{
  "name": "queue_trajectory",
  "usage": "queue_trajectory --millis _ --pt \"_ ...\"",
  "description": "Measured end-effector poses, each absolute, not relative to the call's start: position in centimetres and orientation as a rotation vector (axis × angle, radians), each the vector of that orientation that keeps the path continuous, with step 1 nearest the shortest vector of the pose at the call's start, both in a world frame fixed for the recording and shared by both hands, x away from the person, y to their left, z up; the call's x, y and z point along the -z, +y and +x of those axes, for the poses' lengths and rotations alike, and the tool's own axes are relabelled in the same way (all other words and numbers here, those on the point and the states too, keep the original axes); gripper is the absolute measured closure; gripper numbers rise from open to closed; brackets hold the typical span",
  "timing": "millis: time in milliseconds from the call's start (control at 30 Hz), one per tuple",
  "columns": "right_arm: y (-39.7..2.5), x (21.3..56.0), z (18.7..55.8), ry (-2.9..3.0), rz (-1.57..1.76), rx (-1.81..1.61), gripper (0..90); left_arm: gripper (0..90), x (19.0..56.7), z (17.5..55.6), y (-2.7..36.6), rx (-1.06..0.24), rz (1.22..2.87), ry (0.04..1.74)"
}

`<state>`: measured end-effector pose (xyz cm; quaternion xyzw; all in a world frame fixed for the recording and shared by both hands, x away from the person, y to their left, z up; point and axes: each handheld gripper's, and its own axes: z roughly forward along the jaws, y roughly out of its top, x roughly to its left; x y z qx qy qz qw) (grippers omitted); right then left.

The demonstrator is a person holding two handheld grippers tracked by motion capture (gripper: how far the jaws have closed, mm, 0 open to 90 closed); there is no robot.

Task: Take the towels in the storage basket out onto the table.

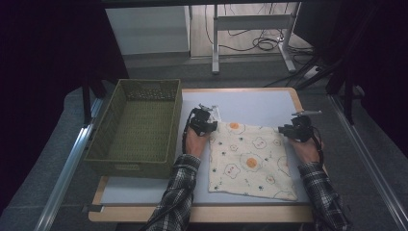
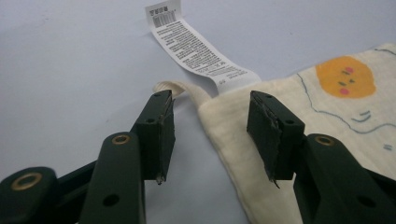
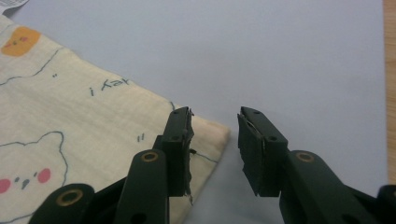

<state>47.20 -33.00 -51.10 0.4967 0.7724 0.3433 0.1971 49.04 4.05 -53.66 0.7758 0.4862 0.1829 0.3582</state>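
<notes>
Left gripper view: fingers (image 2: 159, 135) of left gripper (image 2: 212, 135) wide apart, holding nothing, straddling the labelled corner of the cream cloth (image 2: 289, 121). Right gripper (image 3: 215, 149) likewise agape at the cloth's other far corner. Spread flat on the counter (image 1: 260, 103), beside green basket (image 1: 137, 127); printed with eggs, bears.

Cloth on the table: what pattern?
Cream cloth with outlined bear shapes and orange blobs; clearest in the high view.

The high view looked forward and down over the whole bench (image 1: 269, 103). Each gripper view sat low and close, facing a far corner of the printed cloth (image 1: 250, 159), which all three shared.
</notes>
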Motion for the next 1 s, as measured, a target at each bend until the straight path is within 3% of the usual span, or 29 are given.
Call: queue_trajectory --millis 133,233,367,433,1000 --pt "-32.7 51.6 47.6 2.179 1.383 -0.912 62.3 49.1 53.9 49.3 3.8 -0.484 1.998 1.243" --pt "-32.5 51.7 47.6 2.176 1.363 -0.911 62.7 56.5 53.9 49.1 3.6 -0.474 2.008 1.214" --pt "-32.0 51.5 47.3 2.207 1.371 -0.901 83.0 74.9 53.8 48.8 3.0 -0.448 2.022 1.202" --pt "-31.5 51.3 47.0 2.218 1.351 -0.863 86.4 85.7 53.6 48.7 2.9 -0.428 2.028 1.194" --pt "-30.8 47.2 48.4 2.089 1.303 -0.975 86.8 87.3 49.7 49.1 4.6 -0.552 1.914 1.187"
